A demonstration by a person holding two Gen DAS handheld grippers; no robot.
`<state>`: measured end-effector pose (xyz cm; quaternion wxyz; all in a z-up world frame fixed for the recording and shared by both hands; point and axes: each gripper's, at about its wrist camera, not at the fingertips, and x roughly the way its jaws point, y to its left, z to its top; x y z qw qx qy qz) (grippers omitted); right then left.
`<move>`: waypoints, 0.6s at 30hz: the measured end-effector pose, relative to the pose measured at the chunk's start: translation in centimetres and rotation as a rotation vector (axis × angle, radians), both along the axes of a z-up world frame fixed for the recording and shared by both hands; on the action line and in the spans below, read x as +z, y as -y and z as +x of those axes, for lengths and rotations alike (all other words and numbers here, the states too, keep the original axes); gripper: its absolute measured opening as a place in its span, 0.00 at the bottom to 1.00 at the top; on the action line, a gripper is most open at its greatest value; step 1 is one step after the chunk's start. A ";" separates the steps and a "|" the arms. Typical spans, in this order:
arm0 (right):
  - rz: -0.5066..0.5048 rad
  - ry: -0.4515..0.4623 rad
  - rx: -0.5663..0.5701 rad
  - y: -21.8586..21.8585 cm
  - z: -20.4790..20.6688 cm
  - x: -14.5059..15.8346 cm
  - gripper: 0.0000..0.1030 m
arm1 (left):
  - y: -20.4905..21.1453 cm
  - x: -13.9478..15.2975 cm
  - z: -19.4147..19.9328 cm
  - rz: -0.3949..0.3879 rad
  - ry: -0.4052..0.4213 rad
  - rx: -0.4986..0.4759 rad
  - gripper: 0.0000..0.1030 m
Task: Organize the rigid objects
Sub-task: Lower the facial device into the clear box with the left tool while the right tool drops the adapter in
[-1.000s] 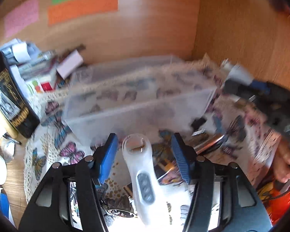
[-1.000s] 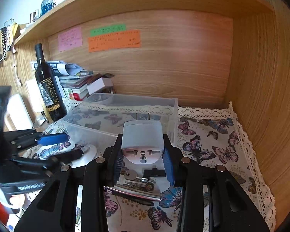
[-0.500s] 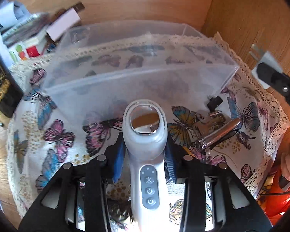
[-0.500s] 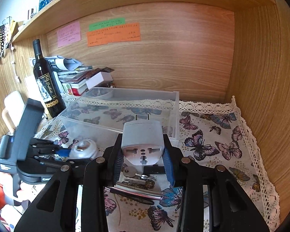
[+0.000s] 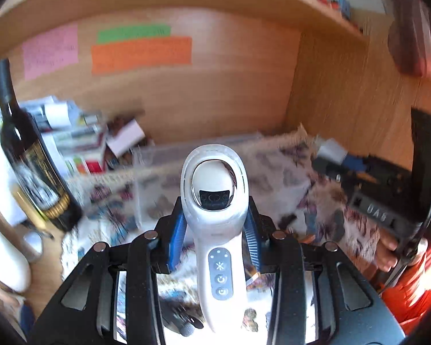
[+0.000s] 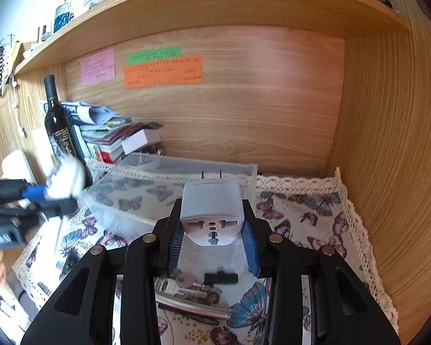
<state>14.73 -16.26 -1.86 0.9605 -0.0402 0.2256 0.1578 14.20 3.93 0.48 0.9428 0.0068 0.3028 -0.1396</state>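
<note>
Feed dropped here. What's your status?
Left gripper shut on white handheld device. Right gripper shut on grey plug adapter. Both short of clear plastic bin, path open.

Black left gripper [image 5: 214,238] with blue pads [image 5: 176,237], silver screws; sleeve [image 5: 416,302] seemingly orange

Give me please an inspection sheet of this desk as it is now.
Surface: butterfly cloth with lace edge.
Job's things: white handheld device; grey travel adapter; clear plastic bin, cloth inside.
Clutter: keys, metal pen, wine bottle, book pile.
Grippers: left hand-held gripper grips the device; right hand-held gripper grips the adapter.
Cables: nothing seen.
Surroundings: wooden alcove, sticky notes, shelf above.
</note>
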 end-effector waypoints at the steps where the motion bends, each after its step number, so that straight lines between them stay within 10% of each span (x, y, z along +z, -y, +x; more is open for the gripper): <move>1: -0.001 0.002 -0.001 -0.1 0.2 0.1 0.33 | -0.1 0.5 0.4 0.001 0.013 0.006 0.37; 10: -0.040 -0.018 -0.010 -1.1 3.5 -0.1 0.33 | -0.7 1.5 5.8 0.055 0.047 0.049 0.37; 18: -0.081 -0.107 0.008 -2.6 7.5 -2.3 0.33 | -0.2 -2.5 11.0 0.093 -0.095 0.015 0.37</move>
